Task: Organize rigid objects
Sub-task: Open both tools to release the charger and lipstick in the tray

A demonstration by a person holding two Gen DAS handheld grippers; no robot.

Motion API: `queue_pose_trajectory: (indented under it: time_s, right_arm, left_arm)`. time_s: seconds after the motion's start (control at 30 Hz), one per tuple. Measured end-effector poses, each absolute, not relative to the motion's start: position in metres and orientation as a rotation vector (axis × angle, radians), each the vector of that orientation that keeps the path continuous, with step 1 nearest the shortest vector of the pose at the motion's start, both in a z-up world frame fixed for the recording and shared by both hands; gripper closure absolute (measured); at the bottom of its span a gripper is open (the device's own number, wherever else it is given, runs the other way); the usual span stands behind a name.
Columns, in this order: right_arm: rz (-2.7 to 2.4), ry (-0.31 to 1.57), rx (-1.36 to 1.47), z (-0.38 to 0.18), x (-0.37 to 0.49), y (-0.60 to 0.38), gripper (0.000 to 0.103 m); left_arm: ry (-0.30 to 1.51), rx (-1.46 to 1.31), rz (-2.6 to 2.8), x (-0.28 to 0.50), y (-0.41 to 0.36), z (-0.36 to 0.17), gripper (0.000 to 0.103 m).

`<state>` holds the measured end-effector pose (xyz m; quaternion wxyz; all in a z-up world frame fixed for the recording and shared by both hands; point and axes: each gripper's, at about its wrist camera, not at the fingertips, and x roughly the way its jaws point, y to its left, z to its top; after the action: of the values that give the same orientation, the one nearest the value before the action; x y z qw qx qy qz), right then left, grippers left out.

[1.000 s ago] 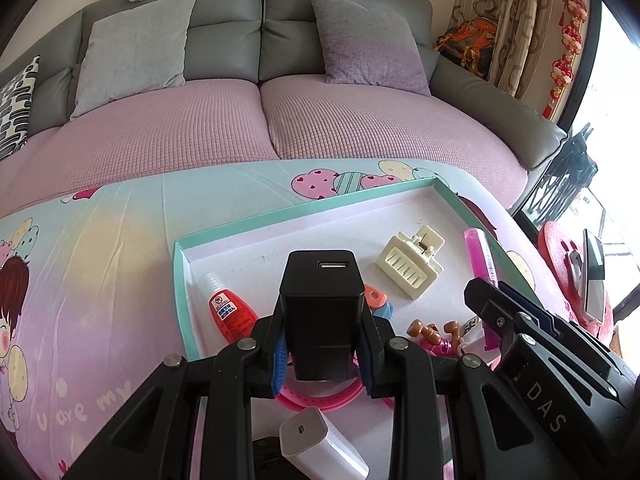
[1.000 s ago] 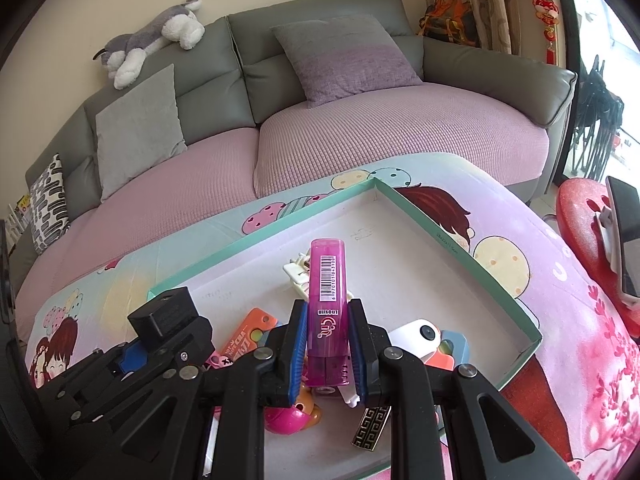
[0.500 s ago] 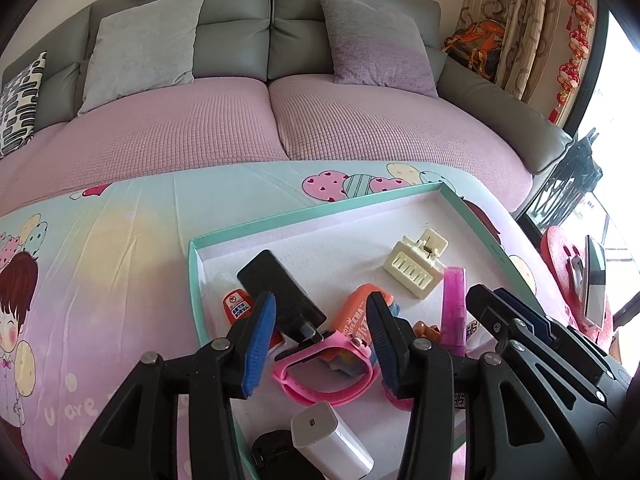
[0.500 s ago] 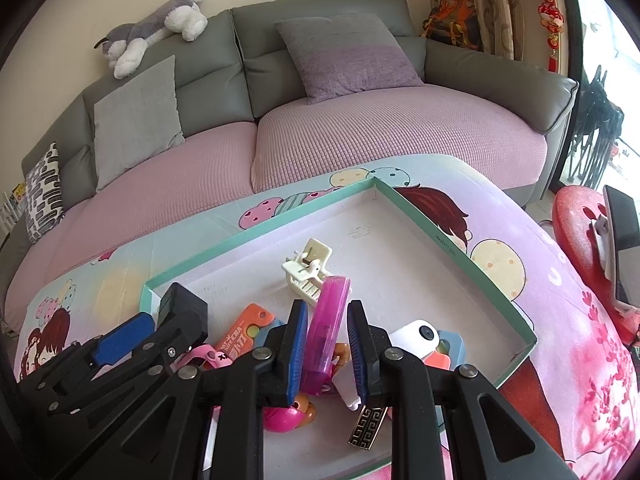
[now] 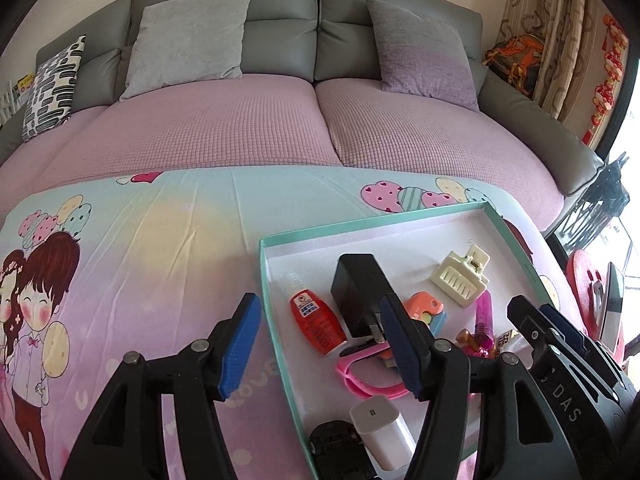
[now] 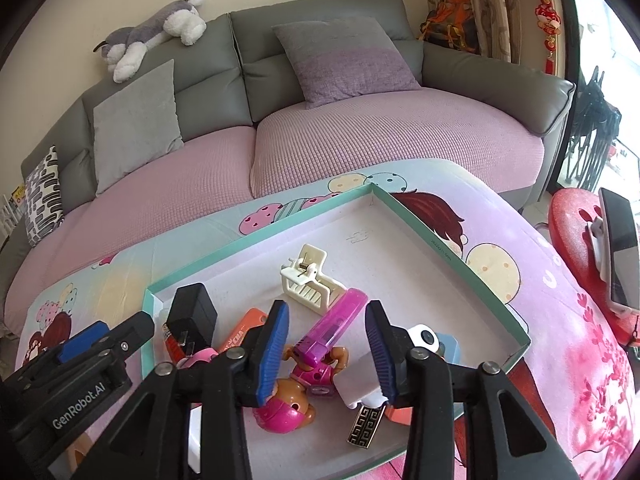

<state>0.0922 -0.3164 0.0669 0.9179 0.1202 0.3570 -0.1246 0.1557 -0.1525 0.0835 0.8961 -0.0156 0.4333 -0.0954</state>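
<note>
A teal-rimmed tray (image 5: 276, 312) (image 6: 456, 256) on the table holds the small items. A black charger (image 5: 358, 294) (image 6: 191, 312) lies in it beside a red glue bottle (image 5: 318, 322). A pink lighter (image 6: 334, 326) (image 5: 483, 314) rests on a toy figure (image 6: 298, 394). A cream hair clip (image 5: 460, 278) (image 6: 310, 280) lies farther back. My left gripper (image 5: 320, 348) is open and empty over the tray's left rim. My right gripper (image 6: 326, 354) is open and empty above the lighter.
The tray also holds a pink watch band (image 5: 360, 372), a white charger (image 5: 380, 428), an orange tag (image 6: 244, 330) and a patterned badge (image 6: 366, 426). A sofa (image 5: 320, 120) stands behind the table. A red stool with a phone (image 6: 618, 256) is at the right.
Both grippers have opened wide and let go. The black charger and the pink lighter now lie in the tray. The left gripper has shifted left, over the tray's rim.
</note>
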Motion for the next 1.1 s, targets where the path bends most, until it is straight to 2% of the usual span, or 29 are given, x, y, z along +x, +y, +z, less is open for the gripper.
queue_pose_trajectory:
  time_s: [0.17, 0.27, 0.4, 0.67, 0.8, 0.93, 1.0, 1.1]
  right_arm:
    - [-0.255, 0.736, 0.235, 0.067, 0.094, -0.315, 0.045]
    - [-0.257, 0.733, 0.232, 0.067, 0.094, -0.314, 0.039]
    - [-0.255, 0.733, 0.224, 0.066, 0.095, -0.314, 0.031]
    - [-0.264, 0.734, 0.2, 0.066, 0.096, -0.312, 0.014]
    - [-0.271, 0.735, 0.185, 0.065, 0.097, -0.31, 0.0]
    - [-0.271, 0.747, 0.179, 0.063, 0.098, -0.31, 0.0]
    - [-0.274, 0.754, 0.173, 0.061, 0.099, -0.309, 0.0]
    - [-0.276, 0.763, 0.165, 0.06, 0.1, -0.309, 0.0]
  left_arm:
    - [0.909, -0.059, -0.118, 0.16, -0.134, 0.08, 0.031]
    - [0.924, -0.055, -0.07, 0.163, -0.127, 0.075, 0.021]
    - [0.955, -0.071, -0.018, 0.167, -0.117, 0.067, 0.015]
    - [0.991, -0.11, 0.018, 0.169, -0.106, 0.058, 0.014]
    - [0.996, -0.097, 0.027, 0.171, -0.106, 0.055, 0.014]
    - [0.985, -0.093, 0.031, 0.17, -0.105, 0.056, 0.013]
    - [0.978, -0.094, 0.033, 0.17, -0.104, 0.056, 0.005]
    - [0.96, -0.101, 0.037, 0.17, -0.102, 0.057, 0.002]
